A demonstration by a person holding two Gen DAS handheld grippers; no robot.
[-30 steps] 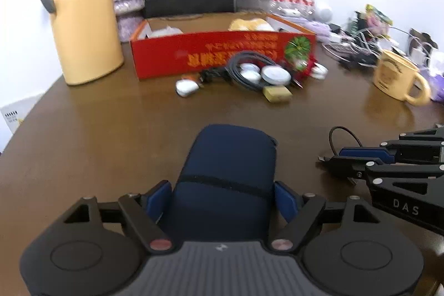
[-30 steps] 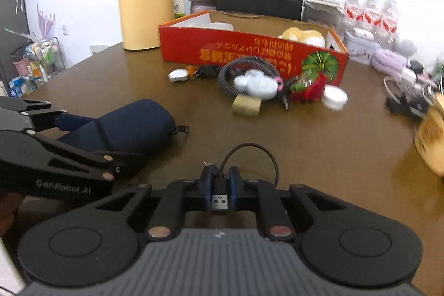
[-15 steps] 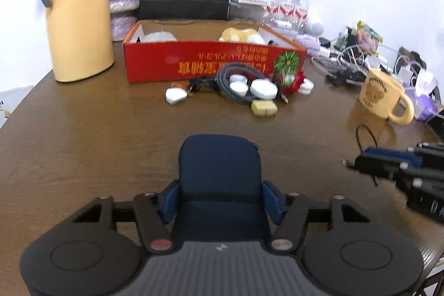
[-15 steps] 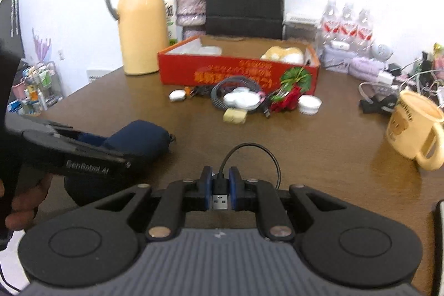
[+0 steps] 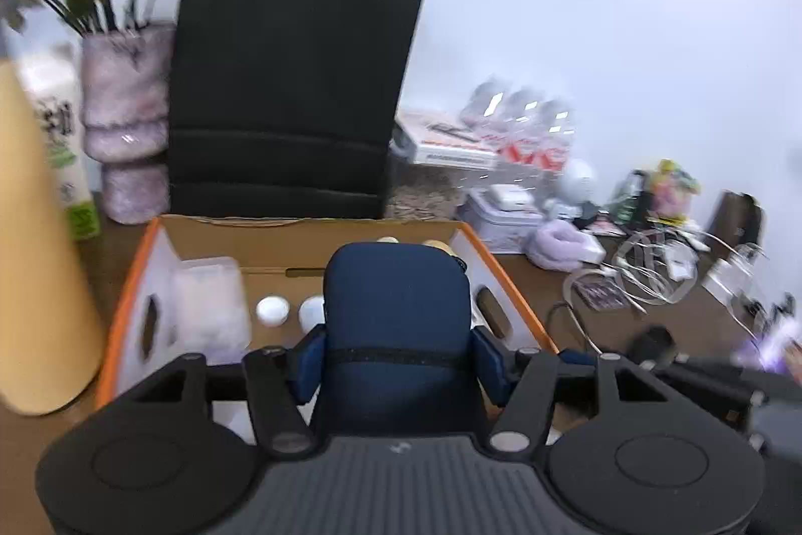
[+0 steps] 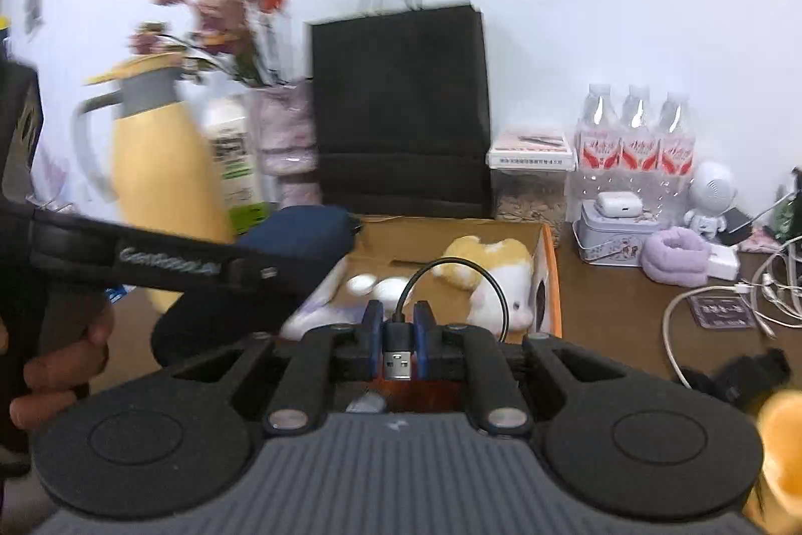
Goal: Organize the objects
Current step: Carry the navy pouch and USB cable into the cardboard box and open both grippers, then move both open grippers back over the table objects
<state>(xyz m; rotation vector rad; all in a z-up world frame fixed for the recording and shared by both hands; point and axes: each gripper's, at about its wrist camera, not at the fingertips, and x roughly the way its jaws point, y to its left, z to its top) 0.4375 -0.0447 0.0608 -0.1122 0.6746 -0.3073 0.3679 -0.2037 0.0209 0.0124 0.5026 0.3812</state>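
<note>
My left gripper [image 5: 396,357] is shut on a dark blue pouch [image 5: 396,314] and holds it in the air over the open cardboard box [image 5: 311,246]. The pouch also shows at the left of the right wrist view [image 6: 295,234]. My right gripper [image 6: 398,327] is shut on a short black USB cable [image 6: 441,279] and holds it above the near edge of the same box [image 6: 549,264]. Inside the box lie a yellow and white plush toy [image 6: 481,269], small white round things [image 5: 273,309] and a clear plastic container [image 5: 208,304].
A yellow thermos jug [image 6: 160,179] stands left of the box. Behind the box stand a black paper bag [image 5: 295,83] and a vase with flowers [image 5: 125,104]. Water bottles [image 6: 636,134], a tin [image 6: 616,234], a purple roll [image 6: 676,254] and white cables [image 6: 702,299] crowd the right side.
Both grippers have risen and moved forward from low over the table to above the box, each carrying its object. The box's inside is in view now.
</note>
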